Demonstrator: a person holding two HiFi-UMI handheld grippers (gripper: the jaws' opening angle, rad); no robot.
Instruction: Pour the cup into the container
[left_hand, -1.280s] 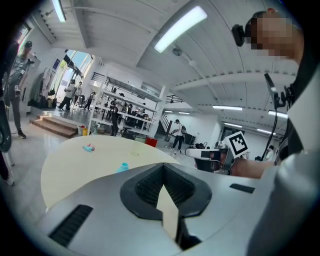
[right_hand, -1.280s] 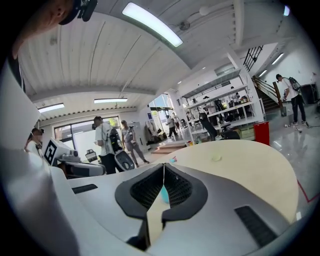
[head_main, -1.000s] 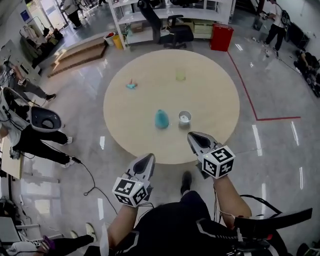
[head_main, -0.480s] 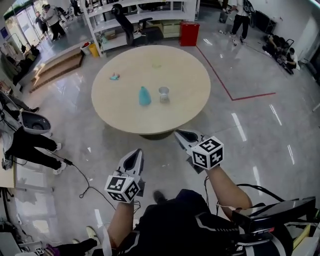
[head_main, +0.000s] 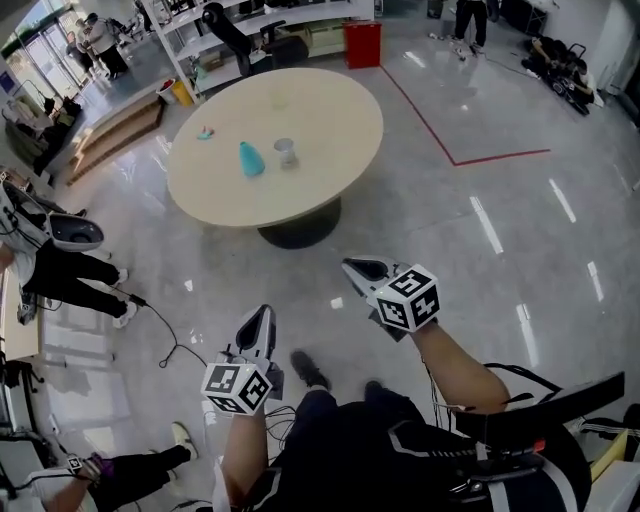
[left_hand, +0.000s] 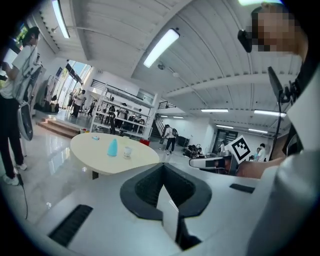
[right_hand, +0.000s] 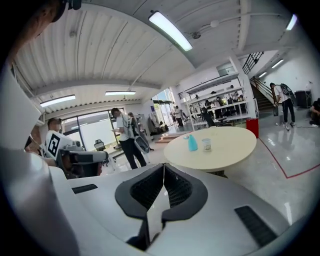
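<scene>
A clear cup (head_main: 286, 152) stands on the round beige table (head_main: 330, 120), right beside a teal bottle-shaped container (head_main: 251, 158). Both lie far ahead of me across bare floor. The left gripper view shows the cup (left_hand: 128, 151) and the teal container (left_hand: 113, 146) small in the distance, and so does the right gripper view, cup (right_hand: 206, 145) next to container (right_hand: 192, 143). My left gripper (head_main: 263, 313) and right gripper (head_main: 358, 267) hang over the floor, well short of the table. Both are shut with nothing in them, their pads (left_hand: 150, 187) (right_hand: 176, 189) meeting.
A pale green cup (head_main: 279, 100) and a small teal item (head_main: 205, 133) sit farther back on the table. A seated person (head_main: 60, 270) and a cable (head_main: 165, 345) are at the left, shelving (head_main: 270, 30) and a red bin (head_main: 362, 45) behind the table, red floor tape (head_main: 440, 140) at the right.
The table with its cup and container has drawn away toward the upper left of the head view. Both grippers have moved back from the table edge, out over the floor, still shut.
</scene>
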